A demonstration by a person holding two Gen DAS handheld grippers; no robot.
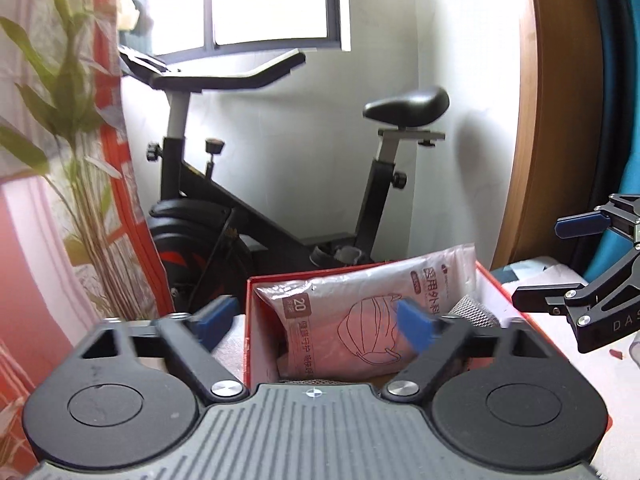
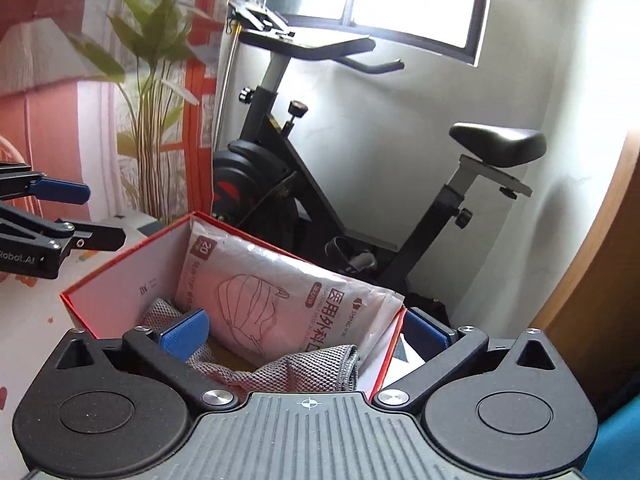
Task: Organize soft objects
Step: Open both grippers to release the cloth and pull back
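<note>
2 sets of tongs stand wide and empty: from the left wrist, left tongs (image 1: 316, 320) hover over the red cardboard box (image 1: 264, 320) holding a plastic mask pack (image 1: 360, 304), while the right wrist shows right tongs (image 2: 304, 334) above that box's grey knit cloth (image 2: 304, 368), so packing seems finished and fetching another soft item likely follows.

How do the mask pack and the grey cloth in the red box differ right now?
The mask pack is glossy plastic with print; the grey cloth is a matte knit. The pack leans up against the box's far wall, its top corners poking above the rim; the cloth lies crumpled low inside. Both sit in the red box, and neither is gripped.
</note>
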